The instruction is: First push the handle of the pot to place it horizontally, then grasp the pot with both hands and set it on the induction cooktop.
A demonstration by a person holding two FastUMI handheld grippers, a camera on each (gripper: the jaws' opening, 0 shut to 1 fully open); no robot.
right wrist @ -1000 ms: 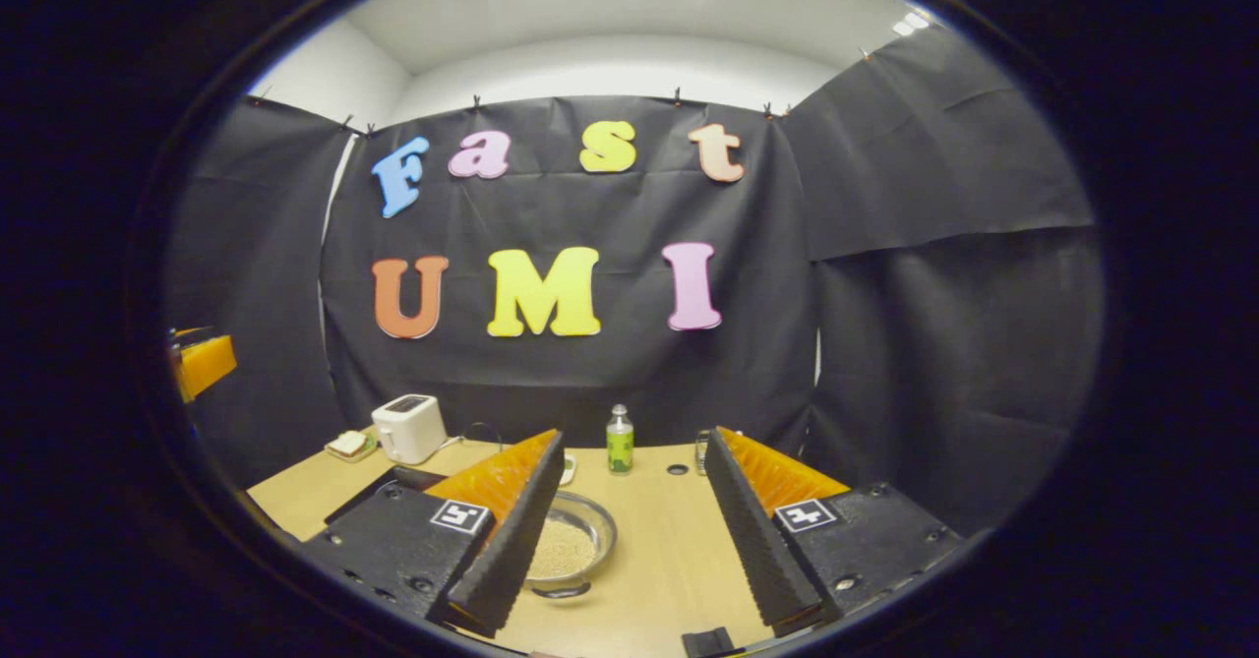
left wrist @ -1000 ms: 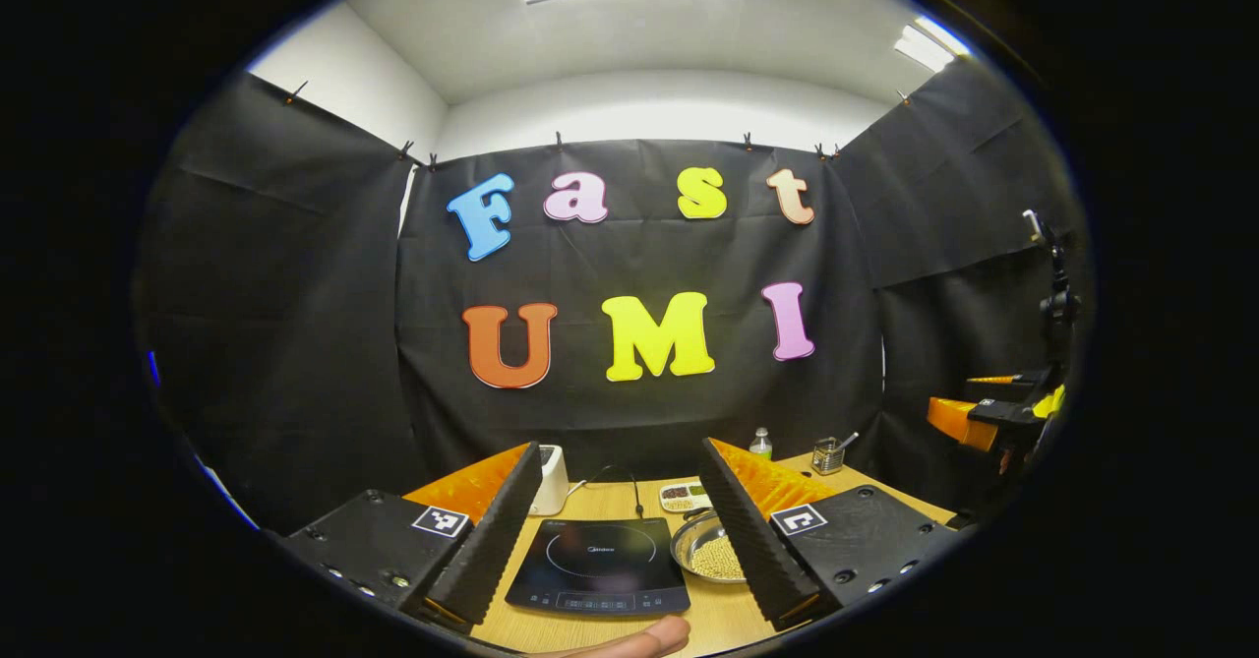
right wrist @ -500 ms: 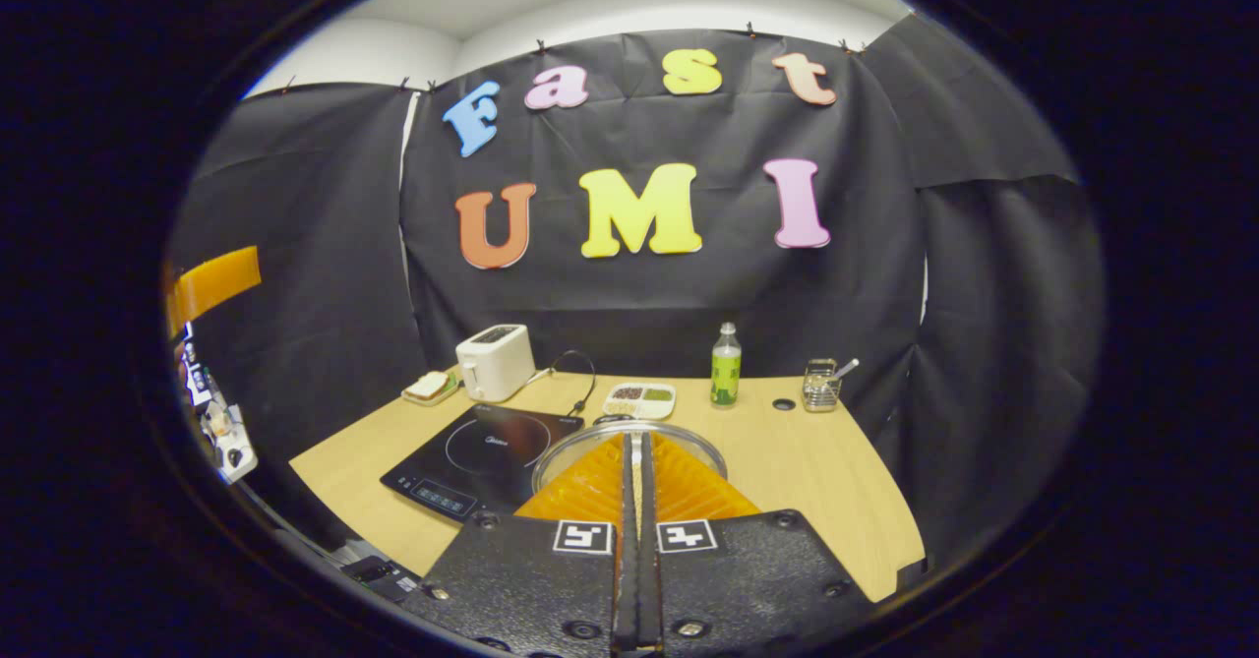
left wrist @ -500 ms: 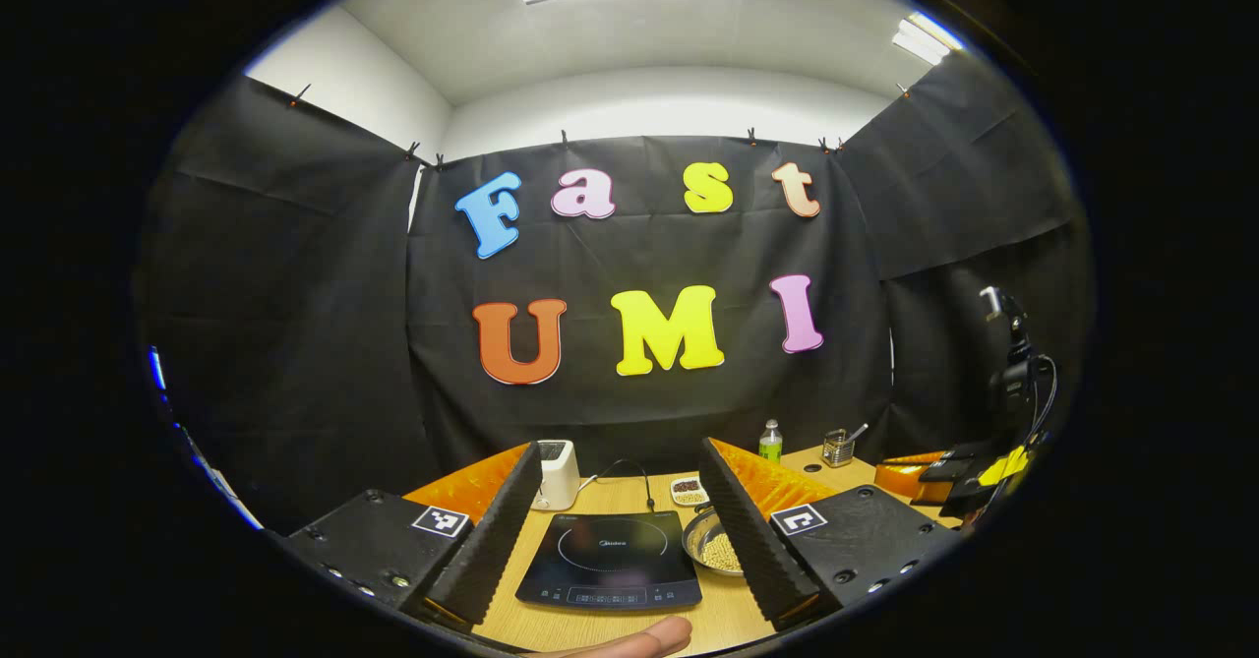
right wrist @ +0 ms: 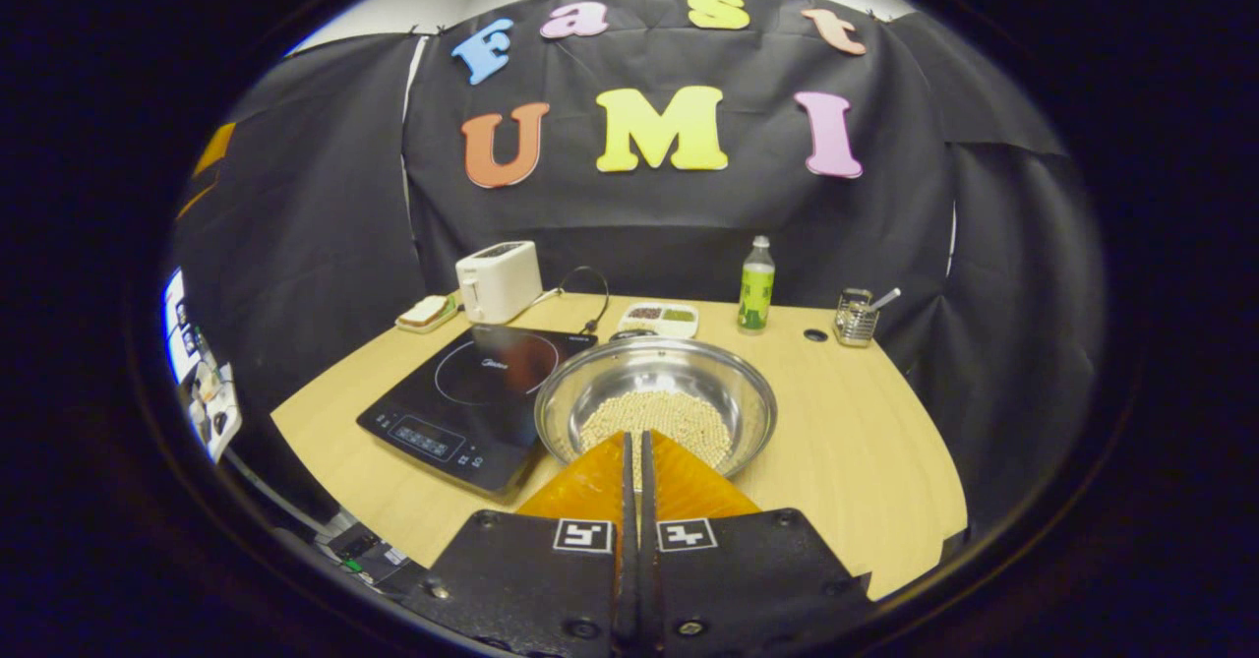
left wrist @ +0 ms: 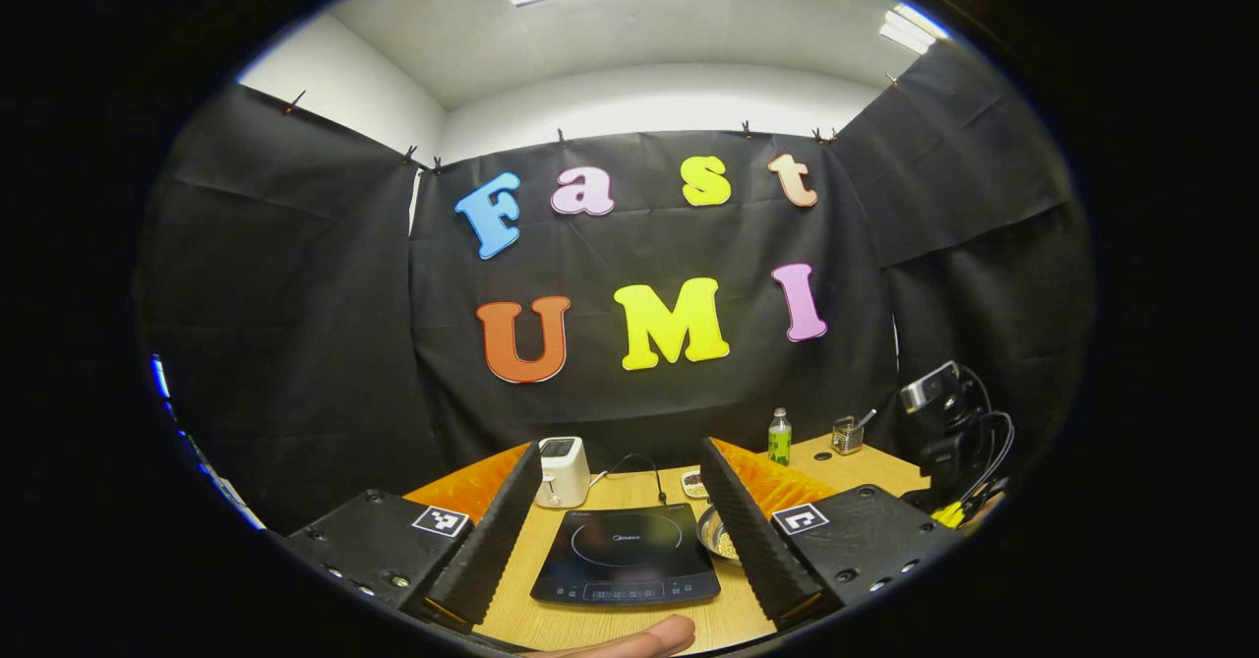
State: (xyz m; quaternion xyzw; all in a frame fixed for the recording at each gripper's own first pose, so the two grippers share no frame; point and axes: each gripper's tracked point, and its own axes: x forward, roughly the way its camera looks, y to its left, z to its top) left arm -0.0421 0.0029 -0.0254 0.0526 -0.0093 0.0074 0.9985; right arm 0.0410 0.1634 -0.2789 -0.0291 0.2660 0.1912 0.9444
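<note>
A light wood-grain table [right wrist: 846, 461] is shown bearing a glossy black induction cooktop [right wrist: 472, 392] marked with a thin pale ring. Beside it, a silver metal pot [right wrist: 657, 397] is seen filled with pale beige beans [right wrist: 654, 420]. A white toaster [right wrist: 499, 280] and a green-labelled bottle [right wrist: 755, 286] with a white cap are placed against the black cloth.
</note>
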